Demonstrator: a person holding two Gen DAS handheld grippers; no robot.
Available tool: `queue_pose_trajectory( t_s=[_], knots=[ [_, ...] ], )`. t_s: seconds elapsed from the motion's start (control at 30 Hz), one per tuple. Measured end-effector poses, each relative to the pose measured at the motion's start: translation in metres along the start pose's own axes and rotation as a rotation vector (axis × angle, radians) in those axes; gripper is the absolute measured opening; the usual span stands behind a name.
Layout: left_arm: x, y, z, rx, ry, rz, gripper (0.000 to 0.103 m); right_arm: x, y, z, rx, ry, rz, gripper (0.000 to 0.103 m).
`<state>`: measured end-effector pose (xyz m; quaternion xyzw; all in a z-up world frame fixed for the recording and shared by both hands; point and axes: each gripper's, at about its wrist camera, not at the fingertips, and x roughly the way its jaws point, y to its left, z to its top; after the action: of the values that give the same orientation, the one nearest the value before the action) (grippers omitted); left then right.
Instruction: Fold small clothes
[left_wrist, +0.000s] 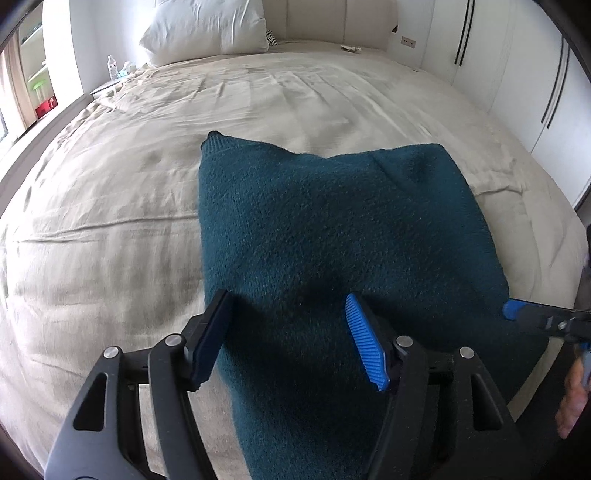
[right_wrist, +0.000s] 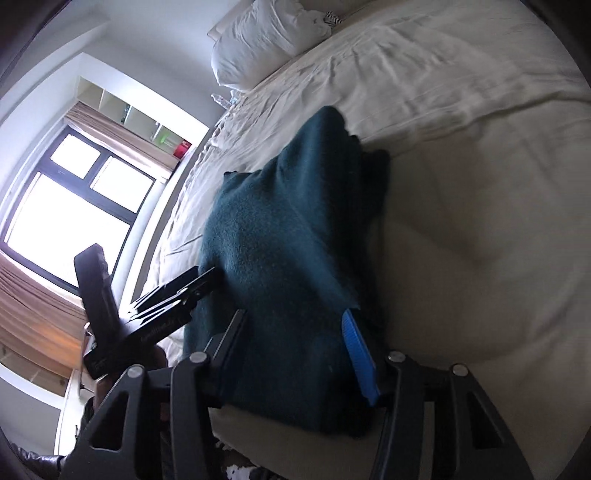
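Observation:
A dark teal knitted garment (left_wrist: 332, 236) lies folded on the beige bed sheet (left_wrist: 110, 221). My left gripper (left_wrist: 288, 321) is open, its fingers spread over the garment's near left edge, not clamping it. My right gripper (right_wrist: 291, 325) is rolled on its side and open, its jaws straddling the garment (right_wrist: 288, 229) at its near right end. The right gripper's blue tip (left_wrist: 511, 308) shows in the left wrist view at the garment's right edge. The left gripper's black body (right_wrist: 147, 306) shows in the right wrist view.
A white pillow (left_wrist: 207, 29) lies at the head of the bed. A water bottle (left_wrist: 112, 68) stands at the bed's far left. White wardrobe doors (left_wrist: 517, 74) line the right side. A window (right_wrist: 66, 206) is left of the bed.

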<state>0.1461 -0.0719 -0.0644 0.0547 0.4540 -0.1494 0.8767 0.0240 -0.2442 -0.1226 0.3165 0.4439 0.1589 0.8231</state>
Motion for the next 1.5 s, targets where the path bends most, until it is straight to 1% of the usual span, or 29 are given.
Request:
queue_pose_trajectory(
  t_s=[0.03,0.07,0.1,0.23,0.33,0.4,0.47,0.57,0.6,0.67,0.7,0.77,0.83,0.87,0.9,0.97,1.0,1.03,1.07,1.1,1.13,1.17,1.2,1.27,1.33,1.4,1.43,1.47,1.5],
  knots=[
    [0.0,0.0,0.0,0.0,0.001,0.002,0.063,-0.008,-0.002,0.0,0.013,-0.007,0.006,0.055],
    [0.0,0.001,0.0,-0.004,0.003,0.003,0.063,-0.017,-0.003,0.0,0.023,-0.023,-0.02,0.061],
    [0.0,0.002,0.001,-0.012,0.006,-0.001,0.063,-0.026,-0.003,0.001,0.021,-0.046,-0.05,0.061],
    [0.003,0.003,0.003,-0.023,0.014,0.008,0.067,-0.046,0.021,0.029,-0.02,-0.135,0.009,0.063],
    [0.004,0.002,0.004,-0.032,0.017,0.014,0.068,-0.046,0.041,0.047,-0.057,-0.164,0.072,0.068],
    [0.005,0.003,0.006,-0.036,0.021,0.015,0.07,-0.031,0.052,0.056,-0.08,-0.151,0.1,0.07],
    [0.006,0.005,0.007,-0.047,0.027,0.015,0.074,-0.008,0.057,0.067,-0.08,-0.125,0.09,0.07],
    [0.01,0.012,0.006,-0.08,0.034,0.0,0.081,0.025,0.049,0.07,-0.049,-0.082,0.082,0.07],
    [0.011,0.015,0.006,-0.094,0.037,-0.009,0.082,0.035,0.041,0.068,-0.035,-0.063,0.061,0.07],
    [0.013,0.021,0.005,-0.129,0.045,-0.046,0.082,0.044,0.028,0.062,-0.025,-0.04,0.009,0.068],
    [0.013,0.023,0.005,-0.144,0.048,-0.063,0.082,0.047,0.022,0.057,-0.028,-0.039,0.006,0.066],
    [0.007,0.024,0.005,-0.148,0.029,-0.057,0.083,0.041,0.017,0.05,-0.036,-0.057,0.03,0.066],
    [-0.005,0.024,0.005,-0.147,-0.018,-0.035,0.082,0.032,0.017,0.046,-0.039,-0.07,0.026,0.066],
    [-0.02,0.024,0.005,-0.137,-0.074,-0.002,0.082,0.026,0.019,0.044,-0.047,-0.079,0.013,0.067],
    [-0.031,0.023,0.006,-0.119,-0.121,0.032,0.082,0.016,0.022,0.042,-0.067,-0.103,-0.038,0.068],
    [-0.063,0.018,0.007,-0.058,-0.248,0.137,0.083,0.001,0.031,0.041,-0.103,-0.14,-0.134,0.073],
    [-0.082,0.012,0.008,-0.018,-0.324,0.202,0.083,-0.01,0.037,0.038,-0.133,-0.174,-0.18,0.073],
    [-0.097,0.009,0.008,0.006,-0.376,0.256,0.09,-0.022,0.046,0.036,-0.171,-0.216,-0.23,0.074],
    [-0.113,0.005,0.008,0.023,-0.43,0.316,0.101,-0.036,0.059,0.031,-0.219,-0.267,-0.281,0.079],
    [-0.133,0.001,0.007,0.032,-0.495,0.373,0.103,-0.049,0.073,0.027,-0.273,-0.318,-0.317,0.089],
    [-0.15,-0.003,0.004,0.035,-0.555,0.419,0.103,-0.058,0.085,0.022,-0.315,-0.359,-0.34,0.095],
    [-0.163,-0.004,0.002,0.039,-0.598,0.451,0.103,-0.071,0.101,0.015,-0.375,-0.421,-0.373,0.103],
    [-0.181,-0.008,-0.002,0.043,-0.649,0.488,0.103,-0.08,0.113,0.01,-0.419,-0.47,-0.397,0.103],
    [-0.205,-0.013,-0.008,0.039,-0.695,0.488,0.103,-0.095,0.139,-0.001,-0.524,-0.552,-0.446,0.103],
    [-0.225,-0.012,-0.008,0.01,-0.669,0.409,0.103,-0.105,0.16,-0.008,-0.594,-0.571,-0.491,0.103],
    [-0.234,-0.008,-0.006,-0.04,-0.617,0.357,0.103,-0.113,0.174,-0.014,-0.591,-0.586,-0.53,0.103],
    [-0.235,-0.003,-0.005,-0.07,-0.575,0.327,0.103,-0.118,0.178,-0.016,-0.587,-0.591,-0.529,0.103],
    [-0.233,0.003,-0.002,-0.107,-0.508,0.287,0.103,-0.122,0.182,-0.018,-0.581,-0.576,-0.514,0.103],
    [-0.231,0.006,0.0,-0.129,-0.464,0.269,0.103,-0.124,0.184,-0.019,-0.57,-0.552,-0.498,0.103]
  ],
)
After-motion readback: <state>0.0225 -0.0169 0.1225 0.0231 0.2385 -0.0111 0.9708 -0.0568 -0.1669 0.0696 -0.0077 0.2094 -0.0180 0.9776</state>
